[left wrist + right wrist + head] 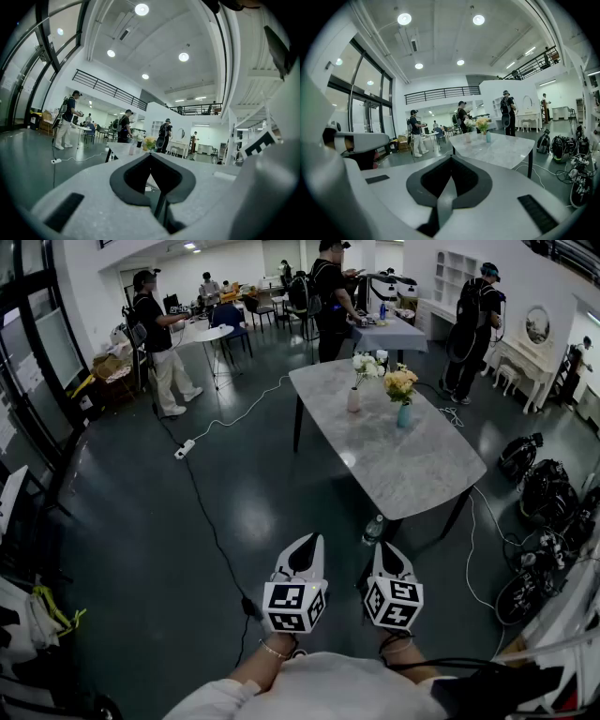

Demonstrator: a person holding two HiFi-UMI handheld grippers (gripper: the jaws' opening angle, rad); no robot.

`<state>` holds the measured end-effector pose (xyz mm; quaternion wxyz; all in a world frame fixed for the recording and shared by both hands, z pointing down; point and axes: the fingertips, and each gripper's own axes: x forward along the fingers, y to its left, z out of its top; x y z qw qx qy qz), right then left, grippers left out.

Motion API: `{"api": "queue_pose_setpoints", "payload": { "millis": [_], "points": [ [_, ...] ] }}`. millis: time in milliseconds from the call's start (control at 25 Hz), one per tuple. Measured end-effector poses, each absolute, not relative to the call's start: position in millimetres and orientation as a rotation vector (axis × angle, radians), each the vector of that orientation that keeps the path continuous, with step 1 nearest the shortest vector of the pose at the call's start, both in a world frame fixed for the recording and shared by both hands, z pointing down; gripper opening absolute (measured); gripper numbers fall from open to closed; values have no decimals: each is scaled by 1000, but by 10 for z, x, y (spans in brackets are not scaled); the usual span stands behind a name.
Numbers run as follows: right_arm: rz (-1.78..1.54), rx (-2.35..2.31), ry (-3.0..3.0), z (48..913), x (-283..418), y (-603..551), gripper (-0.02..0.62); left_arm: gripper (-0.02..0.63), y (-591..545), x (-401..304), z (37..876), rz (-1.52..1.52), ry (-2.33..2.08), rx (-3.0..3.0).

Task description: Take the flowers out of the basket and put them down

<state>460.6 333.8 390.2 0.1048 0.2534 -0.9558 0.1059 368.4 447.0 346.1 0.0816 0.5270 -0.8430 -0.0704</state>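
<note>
While the left claw [311,542] and the right claw [385,549] sit side by side at the lower centre of the head view, each with its jaws pressed together on nothing, the white flowers [366,364] and the yellow flowers [400,382] stand well apart from them. They are in the upper middle of the frame, at the far end of a pale marble tabletop [412,474]. White blooms rise from a slim pale vase [353,399]. Just to their right, a fuller yellow-orange bunch fills a teal vase [403,415]. Both vases stand upright.
</note>
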Motion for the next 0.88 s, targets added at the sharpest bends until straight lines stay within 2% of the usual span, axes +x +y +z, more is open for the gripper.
{"api": "queue_pose_setpoints", "payload": {
  "millis": [880],
  "points": [
    [371, 909, -2759, 4086, 4141, 3370, 6, 8, 4777, 2917, 3672, -208, -2488, 1567]
  ]
}}
